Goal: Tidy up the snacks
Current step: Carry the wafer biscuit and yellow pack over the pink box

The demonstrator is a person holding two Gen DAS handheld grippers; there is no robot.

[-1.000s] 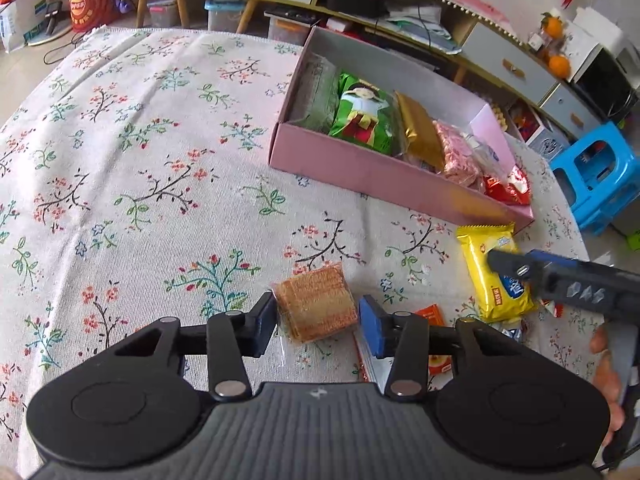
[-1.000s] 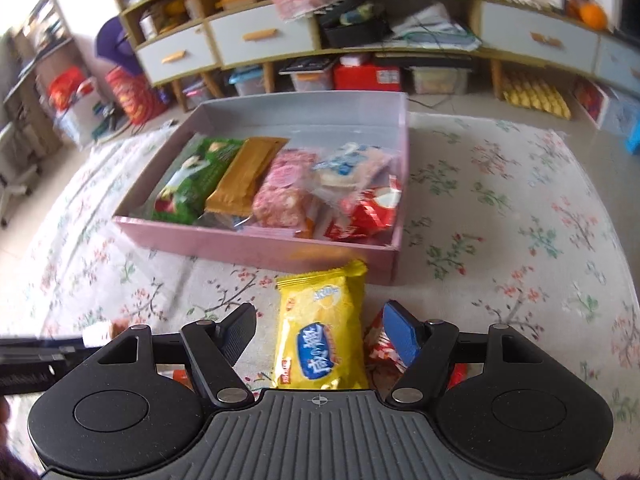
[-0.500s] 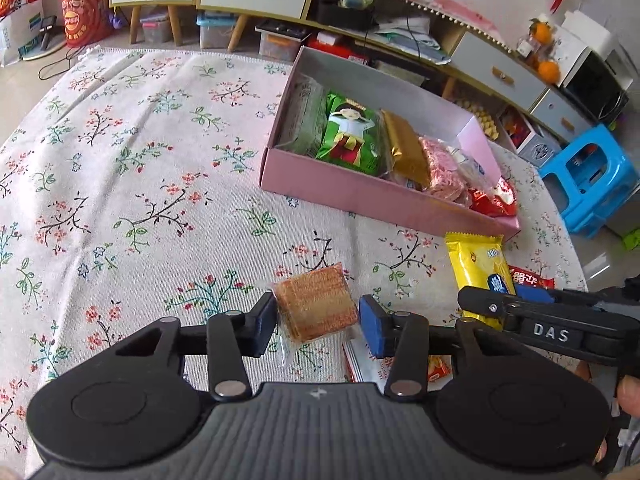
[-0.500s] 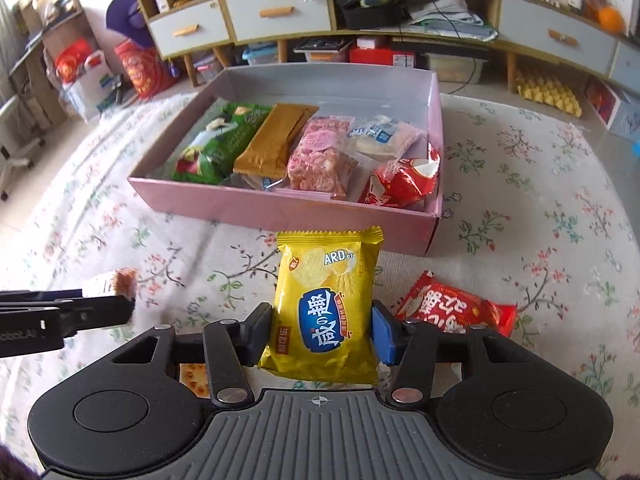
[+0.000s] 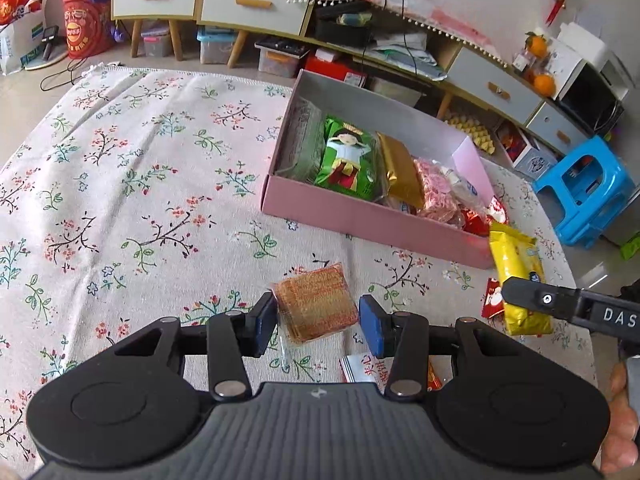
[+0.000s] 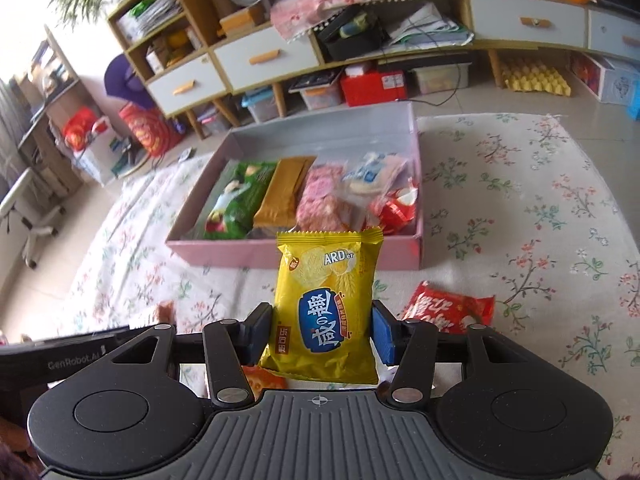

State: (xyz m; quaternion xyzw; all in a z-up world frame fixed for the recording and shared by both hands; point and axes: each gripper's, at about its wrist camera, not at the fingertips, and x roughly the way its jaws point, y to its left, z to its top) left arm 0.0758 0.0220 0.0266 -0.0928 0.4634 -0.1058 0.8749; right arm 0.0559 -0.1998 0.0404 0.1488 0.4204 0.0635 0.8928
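My right gripper is shut on a yellow snack packet and holds it lifted in front of the pink box; the packet also shows in the left wrist view. The pink box holds green, gold and pink snacks in a row. My left gripper is shut on a clear-wrapped brown cracker pack, held above the floral tablecloth.
A red snack packet lies on the cloth right of the yellow one. A white and orange packet lies under my left gripper. Cabinets, bins and a blue stool stand beyond the table edge.
My right gripper closed on the yellow packet and lifted it off the cloth. My left gripper rose with the cracker pack, and the view pulled back from the box.
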